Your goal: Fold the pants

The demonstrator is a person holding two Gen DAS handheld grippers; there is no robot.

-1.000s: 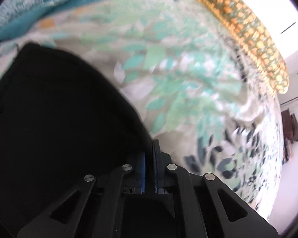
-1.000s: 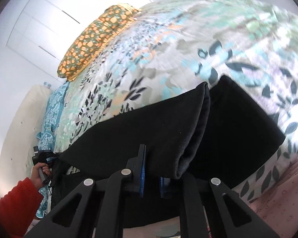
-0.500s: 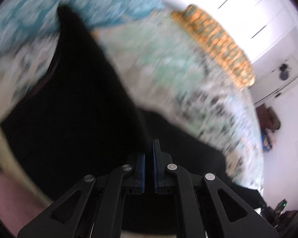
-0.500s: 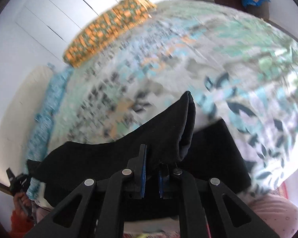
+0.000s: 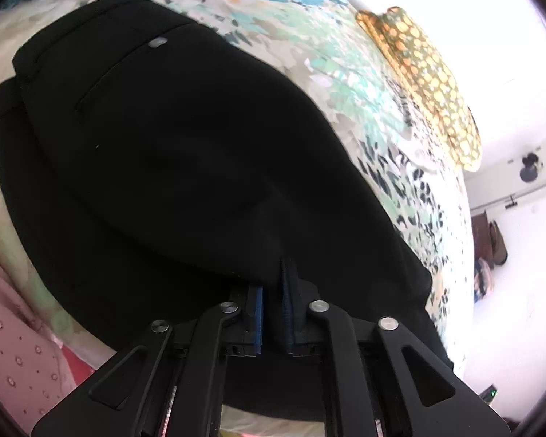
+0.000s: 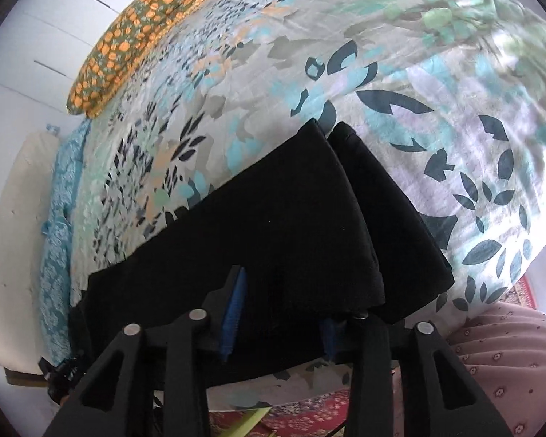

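Black pants lie folded lengthwise on a leaf-patterned bedspread. In the left wrist view the waistband end with a pocket button lies far left. My left gripper is shut on the near edge of the pants. In the right wrist view the leg ends lie one on the other near the bed's front edge. My right gripper is open, its jaws wide apart over the cloth, holding nothing.
An orange-patterned pillow lies at the far side of the bed. A teal blanket runs along the left. Pink dotted fabric hangs at the bed's near edge. A red rug covers the floor below.
Both grippers carried the lifted pants fold over and laid it down flat. The right gripper has opened and let go of the leg ends. The left stays shut on the cloth.
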